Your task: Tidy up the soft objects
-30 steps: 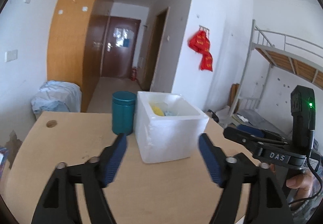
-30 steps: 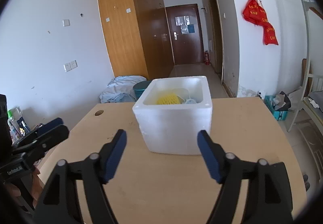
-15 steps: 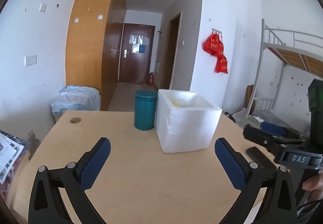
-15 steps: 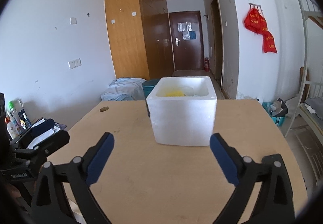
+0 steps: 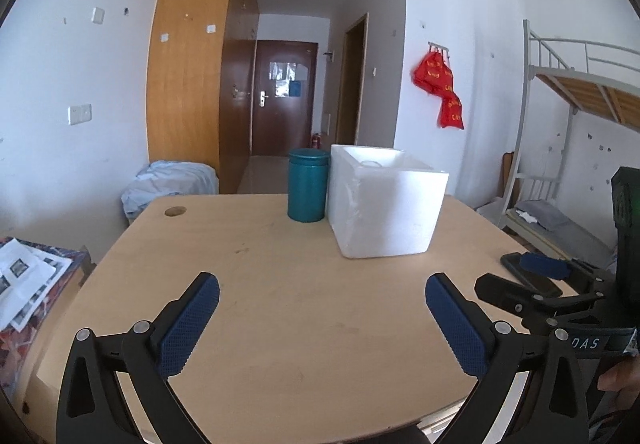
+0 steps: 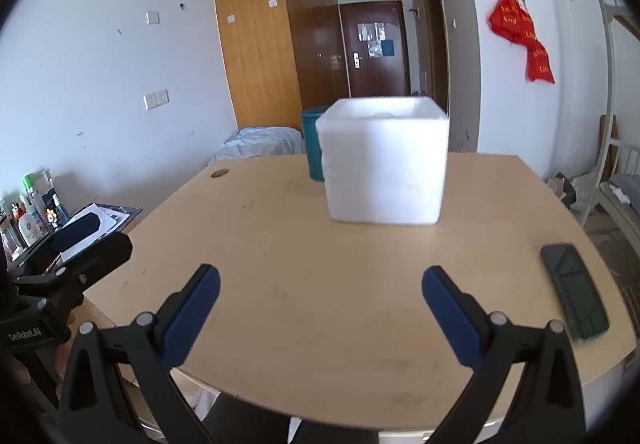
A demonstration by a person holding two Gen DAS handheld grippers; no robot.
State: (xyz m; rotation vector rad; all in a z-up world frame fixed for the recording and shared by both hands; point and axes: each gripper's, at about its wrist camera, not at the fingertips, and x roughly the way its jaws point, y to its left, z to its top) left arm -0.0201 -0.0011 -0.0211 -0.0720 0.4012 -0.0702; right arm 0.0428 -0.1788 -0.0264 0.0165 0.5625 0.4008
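A white foam box (image 5: pixel 386 204) stands on the wooden table (image 5: pixel 280 304), also in the right wrist view (image 6: pixel 384 164). Its contents are hidden from this low angle. My left gripper (image 5: pixel 322 310) is open and empty, low over the table's near edge, well short of the box. My right gripper (image 6: pixel 320 304) is open and empty at the near edge too. Each gripper shows at the side of the other's view: the right one (image 5: pixel 552 284), the left one (image 6: pixel 80 244).
A teal canister (image 5: pixel 307 190) stands just left of the box, touching or nearly so. A black phone (image 6: pixel 574 294) lies at the table's right edge. Papers (image 5: pixel 24 268) and bottles (image 6: pixel 32 212) sit off the left side. A bunk bed (image 5: pixel 580 104) is at right.
Both grippers have pulled back from the box and dropped lower, toward the table's near edge. The box looks smaller and its yellow contents no longer show. Both jaws stand wider apart.
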